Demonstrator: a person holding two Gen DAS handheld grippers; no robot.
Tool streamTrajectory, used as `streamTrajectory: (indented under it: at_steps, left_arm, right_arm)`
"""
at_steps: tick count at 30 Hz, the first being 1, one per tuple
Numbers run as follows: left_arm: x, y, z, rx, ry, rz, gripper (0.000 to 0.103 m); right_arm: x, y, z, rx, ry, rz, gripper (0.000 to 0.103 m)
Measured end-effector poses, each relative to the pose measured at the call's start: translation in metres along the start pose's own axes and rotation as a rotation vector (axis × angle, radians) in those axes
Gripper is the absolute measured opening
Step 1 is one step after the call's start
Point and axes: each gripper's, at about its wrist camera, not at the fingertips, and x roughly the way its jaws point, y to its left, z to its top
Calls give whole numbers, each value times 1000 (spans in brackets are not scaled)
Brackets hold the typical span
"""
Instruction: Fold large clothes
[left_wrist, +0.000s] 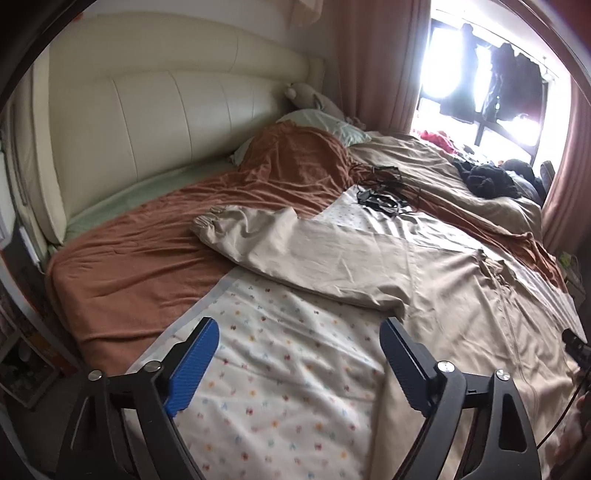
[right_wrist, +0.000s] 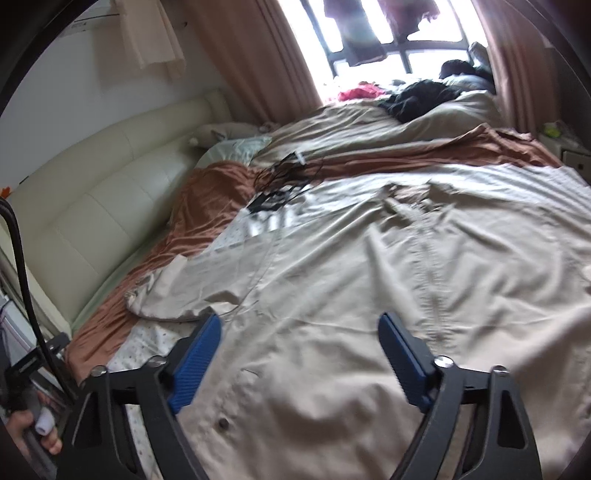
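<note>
A large beige jacket (left_wrist: 443, 280) lies spread flat on the bed, front up, with a zipper down its middle (right_wrist: 436, 280). Its left sleeve (left_wrist: 258, 236) stretches out to the side, ending in an elastic cuff (left_wrist: 207, 221) on the brown sheet. My left gripper (left_wrist: 299, 332) is open and empty, hovering over the patterned sheet just below that sleeve's armpit. My right gripper (right_wrist: 299, 328) is open and empty, hovering above the jacket's lower front; the sleeve (right_wrist: 173, 291) lies at its left.
The jacket rests on a white patterned sheet (left_wrist: 288, 384) over a brown bedsheet (left_wrist: 140, 266). Black cables (left_wrist: 384, 192) lie beyond the jacket. A cream headboard (left_wrist: 155, 110), pillows, a beige duvet (right_wrist: 369, 125) with dark clothes, and a bright window stand behind.
</note>
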Motion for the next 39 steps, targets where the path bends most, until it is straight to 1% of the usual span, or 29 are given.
streamTrajectory:
  at_steps: [1,4,6,7,8,10,11,12,13,15,16,17,19,24,25,26,29,30,32,34,35,36,37,39]
  left_arm:
    - [10,4,4,-10,9,-2,86]
    - [36,13,14,-33,27,-6,78]
    - [55,22,23,-53,39,-10,75]
    - [64,27,27,-65,42,-12,71]
    - [74,32,32,-82,44,-16,71]
    - [94,42,40,-115,53,-31,70]
    - [104,47,44,-122,61,-44,67]
    - [113,50,48,-125,67,-44,62]
    - [120,52,51,-125,74,-33,61]
    - [138,60,57,-121,86,-20,61]
    - [149,64,60,-127,97,-17,61]
    - [157,70,62,-138,108,-14,61]
    - [175,84,66,-176,126,-17,61]
    - [228,115,72,-254,192,-4,60]
    - [237,120,73,-262,204,6,60]
    - [249,127,74,-276,220,14,60]
    - [274,143,74,-335,257,48,60]
    - [280,148,74,-355,269,51,58]
    - [289,158,76,-396,265,76,48]
    - [293,161,84,-388,251,94,36]
    - [295,162,89,-379,244,98,18]
    - [296,165,94,-375,246,106,11]
    - [293,168,99,-395,236,99,10]
    - [279,169,108,-416,196,85,6]
  right_arm:
    - [12,4,1,-2,15,10,79]
    - [36,11,4,-1,40,17,79]
    - [50,15,7,1,57,24,79]
    - [58,18,8,3,64,25,77]
    - [64,20,10,5,72,26,74]
    - [77,26,14,5,89,39,72]
    - [83,31,15,-1,92,51,70]
    - [87,35,16,-9,91,59,69]
    - [92,41,18,-23,90,59,68]
    - [100,49,20,-44,91,62,66]
    - [106,53,21,-50,97,64,63]
    - [112,55,22,-54,107,68,57]
    - [125,58,23,-54,132,67,49]
    - [155,65,24,-50,173,83,48]
    - [161,67,23,-55,182,82,45]
    - [167,69,22,-58,192,84,41]
    - [184,69,19,-46,224,91,36]
    - [189,68,18,-36,233,98,35]
    - [198,67,15,-16,253,120,26]
    - [207,66,12,-1,275,144,20]
    - [211,66,11,6,283,152,18]
    - [216,66,9,14,294,160,17]
    - [221,66,8,25,308,168,15]
    - [229,68,5,46,328,194,14]
